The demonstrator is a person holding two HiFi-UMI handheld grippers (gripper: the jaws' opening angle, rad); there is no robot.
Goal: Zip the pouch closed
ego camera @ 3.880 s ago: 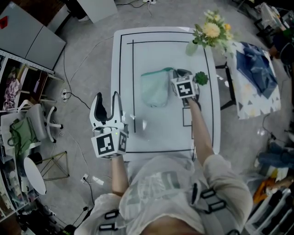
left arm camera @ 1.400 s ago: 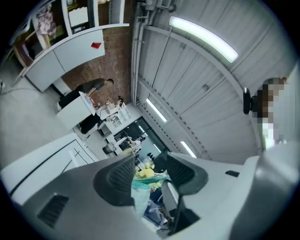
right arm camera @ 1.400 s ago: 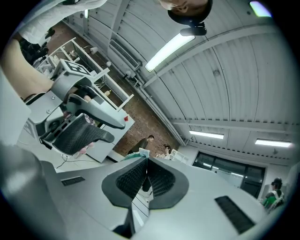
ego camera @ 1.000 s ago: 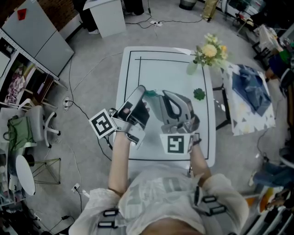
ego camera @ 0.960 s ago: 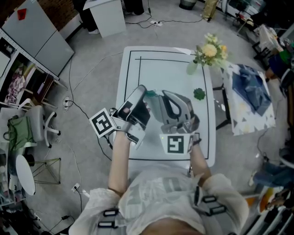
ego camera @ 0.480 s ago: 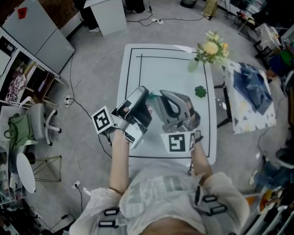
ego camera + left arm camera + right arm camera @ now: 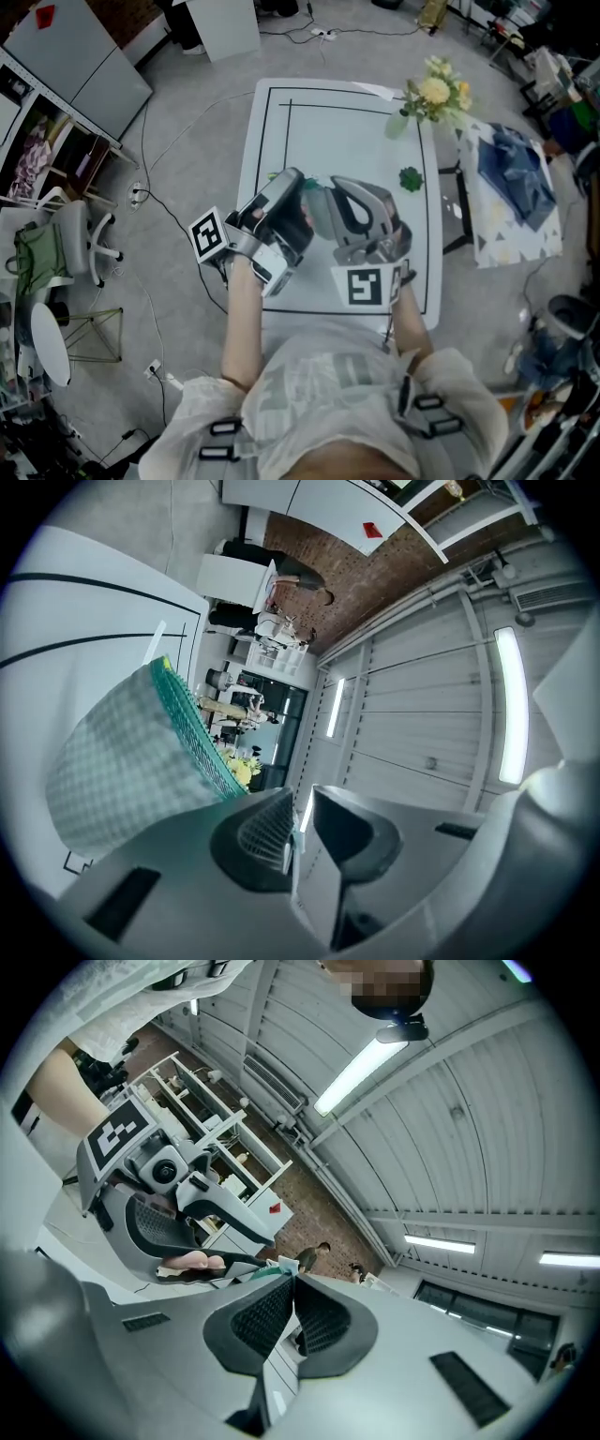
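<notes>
The mesh pouch was held up over the middle of the desk, between both tools. The right tool was clamped tight on the pouch's teal corner. The left tool had just been closing, its jaws nearly together on a thin pale zip tab at the pouch's zipper edge.

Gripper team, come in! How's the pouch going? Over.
Right gripper shut on pouch edge. Left gripper jaws just closing, thin zip tab pinched between. Pouch held between both. Nothing blocking.
</notes>
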